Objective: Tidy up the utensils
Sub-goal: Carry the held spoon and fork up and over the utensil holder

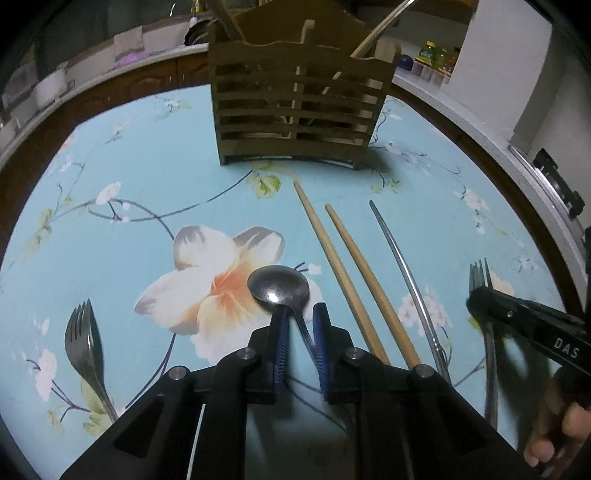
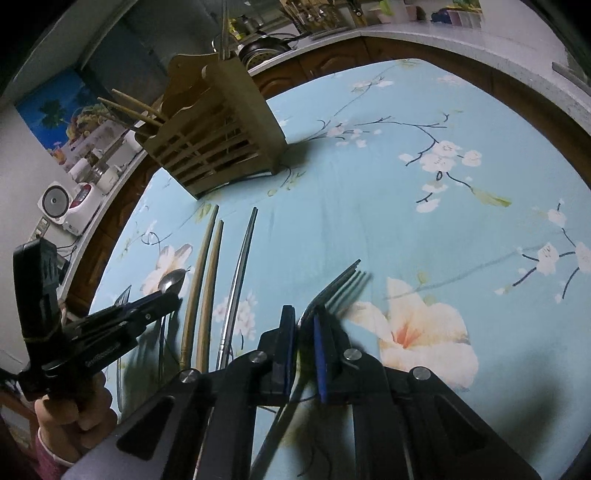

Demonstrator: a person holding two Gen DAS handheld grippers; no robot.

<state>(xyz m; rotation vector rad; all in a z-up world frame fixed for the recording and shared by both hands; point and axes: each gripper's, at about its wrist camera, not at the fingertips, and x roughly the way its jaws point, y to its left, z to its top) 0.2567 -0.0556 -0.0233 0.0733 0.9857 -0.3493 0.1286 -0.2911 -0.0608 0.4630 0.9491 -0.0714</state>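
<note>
A wooden slatted utensil holder (image 1: pixel 299 107) stands at the far side of the floral blue tablecloth, with several utensils in it; it also shows in the right wrist view (image 2: pixel 218 136). My left gripper (image 1: pixel 300 317) has its blue pads around the neck of a metal spoon (image 1: pixel 279 286) lying on the cloth, jaws narrowly apart. My right gripper (image 2: pixel 303 319) straddles the neck of a metal fork (image 2: pixel 340 284), pads close on both sides. Two wooden chopsticks (image 1: pixel 351 269) and a metal chopstick (image 1: pixel 402 266) lie between the grippers. Another fork (image 1: pixel 85 339) lies at the left.
The table's brown rim (image 1: pixel 491 155) curves behind the cloth, with a kitchen counter (image 2: pixel 461 33) beyond. A rice cooker (image 2: pixel 55 203) and jars stand on the counter at the left. The person's hand (image 2: pixel 74 413) holds the left gripper's handle.
</note>
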